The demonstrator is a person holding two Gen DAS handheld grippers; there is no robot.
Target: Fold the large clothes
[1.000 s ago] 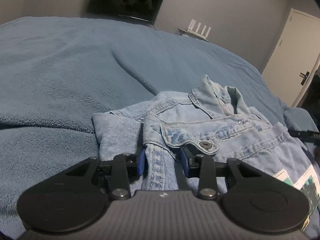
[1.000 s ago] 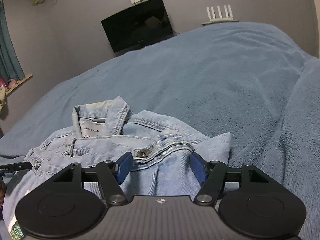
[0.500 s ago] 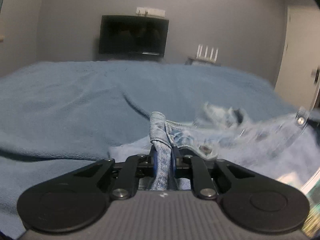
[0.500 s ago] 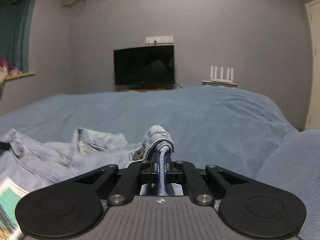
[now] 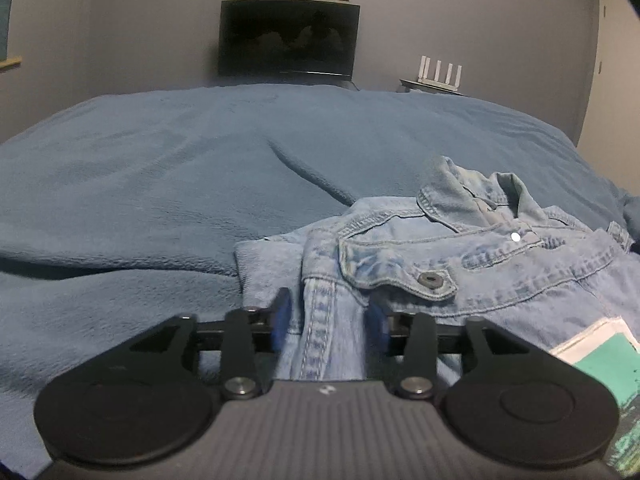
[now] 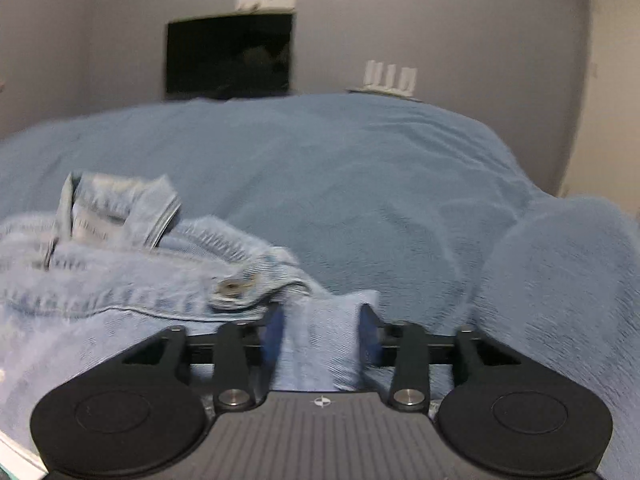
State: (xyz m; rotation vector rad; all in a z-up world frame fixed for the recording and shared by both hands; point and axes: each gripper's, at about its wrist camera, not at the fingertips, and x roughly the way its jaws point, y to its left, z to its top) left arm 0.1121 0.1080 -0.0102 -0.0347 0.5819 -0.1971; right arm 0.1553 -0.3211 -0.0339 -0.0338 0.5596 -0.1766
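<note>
Denim jacket [image 5: 460, 264] lies between both opening hand-held grippers' jaws.

Denim jacket [image 6: 132, 292] on blue blanket [image 6: 360, 184] — right gripper [image 6: 320, 332] just opening

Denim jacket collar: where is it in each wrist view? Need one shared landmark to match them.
Left wrist: the collar sits right of centre, beyond the left gripper, whose jaws stand open over a denim fold.
Right wrist: the collar sits at the left, blurred, up-left of the right gripper.
Shared landmark: the dark TV on the far wall.
</note>
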